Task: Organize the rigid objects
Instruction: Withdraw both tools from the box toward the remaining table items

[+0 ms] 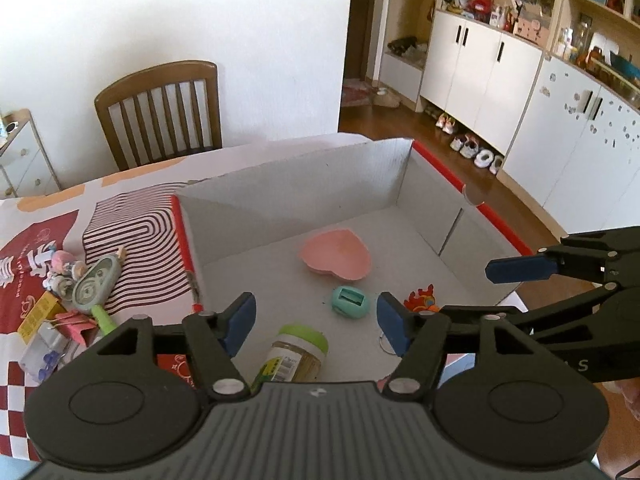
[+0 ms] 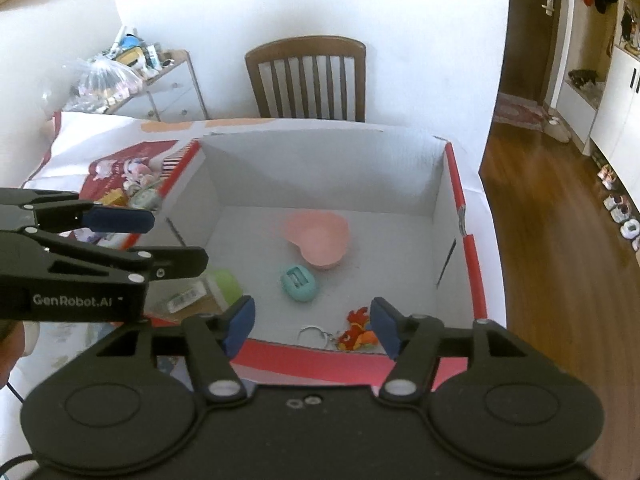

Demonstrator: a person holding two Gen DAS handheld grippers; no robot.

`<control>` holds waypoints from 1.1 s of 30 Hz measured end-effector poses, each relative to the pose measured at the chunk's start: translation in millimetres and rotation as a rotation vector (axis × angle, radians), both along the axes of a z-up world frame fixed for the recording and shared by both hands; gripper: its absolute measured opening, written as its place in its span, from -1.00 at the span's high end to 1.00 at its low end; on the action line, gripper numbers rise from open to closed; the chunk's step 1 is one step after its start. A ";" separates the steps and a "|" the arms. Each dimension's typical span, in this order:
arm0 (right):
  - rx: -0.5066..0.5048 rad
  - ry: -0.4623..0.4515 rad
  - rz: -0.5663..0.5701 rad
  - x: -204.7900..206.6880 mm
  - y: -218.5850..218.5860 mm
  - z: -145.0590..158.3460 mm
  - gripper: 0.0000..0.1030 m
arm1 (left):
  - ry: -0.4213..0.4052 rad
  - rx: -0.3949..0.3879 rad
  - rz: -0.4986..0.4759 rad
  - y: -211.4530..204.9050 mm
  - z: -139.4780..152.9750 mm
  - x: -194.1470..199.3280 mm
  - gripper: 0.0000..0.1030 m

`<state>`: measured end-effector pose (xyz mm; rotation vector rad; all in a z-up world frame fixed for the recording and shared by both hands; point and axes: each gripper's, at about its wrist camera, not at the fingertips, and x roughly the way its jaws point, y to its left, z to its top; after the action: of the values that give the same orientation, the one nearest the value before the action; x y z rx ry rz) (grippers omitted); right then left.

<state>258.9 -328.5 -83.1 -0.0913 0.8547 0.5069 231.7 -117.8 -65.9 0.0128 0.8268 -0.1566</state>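
A: We confirm the tool state first. The left gripper (image 1: 316, 322) hangs above the near end of the cardboard box (image 1: 320, 184), its blue pads (image 1: 240, 322) spread apart with nothing between them. The right gripper (image 2: 312, 326) hangs over the box's near red rim (image 2: 280, 354), its pads likewise apart and gripping nothing.

B: We agree. We locate the task items next. On the box floor we find the pink heart-shaped dish (image 1: 335, 255) near the middle, and the teal oval case (image 1: 350, 301) just in front of it, apart from it.

A: The jar with the green lid (image 1: 298, 354) lies on its side at the near left of the floor, below the left gripper. The red-orange keychain figure (image 2: 356, 334) lies by the near wall, with its metal ring (image 2: 310, 336) beside it.

B: Outside the box, on the patterned tablecloth (image 1: 40, 240) to its left, we see a loose cluster of small items (image 1: 68, 304): a pale green flat case, small figurines, a yellow packet. We cannot identify the rest.

A: A wooden chair (image 2: 306, 78) stands beyond the table's far edge.
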 end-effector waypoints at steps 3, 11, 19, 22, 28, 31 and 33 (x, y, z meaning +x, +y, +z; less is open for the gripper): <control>0.008 -0.021 0.007 -6.9 1.7 5.7 -0.32 | -0.015 -0.005 0.007 3.6 5.7 -7.1 -0.29; 0.028 -0.058 0.010 -24.7 4.1 16.6 -0.46 | -0.052 -0.037 0.039 20.5 19.3 -26.6 -0.34; 0.053 -0.126 0.016 -45.0 19.0 29.8 -0.77 | -0.098 -0.067 0.076 51.3 30.4 -50.4 -0.55; 0.059 -0.151 0.021 -53.8 29.9 33.7 -0.90 | -0.108 -0.079 0.097 67.7 32.1 -59.8 -0.61; 0.077 -0.185 0.019 -70.7 57.7 39.9 -0.99 | -0.123 -0.084 0.109 104.8 34.3 -79.1 -0.61; 0.080 -0.185 0.016 -77.4 73.7 40.9 -0.99 | -0.126 -0.094 0.110 125.8 35.4 -88.7 -0.65; 0.083 -0.180 0.012 -81.4 85.0 40.7 -0.99 | -0.131 -0.101 0.105 139.0 36.3 -94.3 -0.66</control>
<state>177.4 -243.5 -42.4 -0.0650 0.6569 0.5367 137.4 21.2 -29.6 -0.1144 0.6863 -0.0973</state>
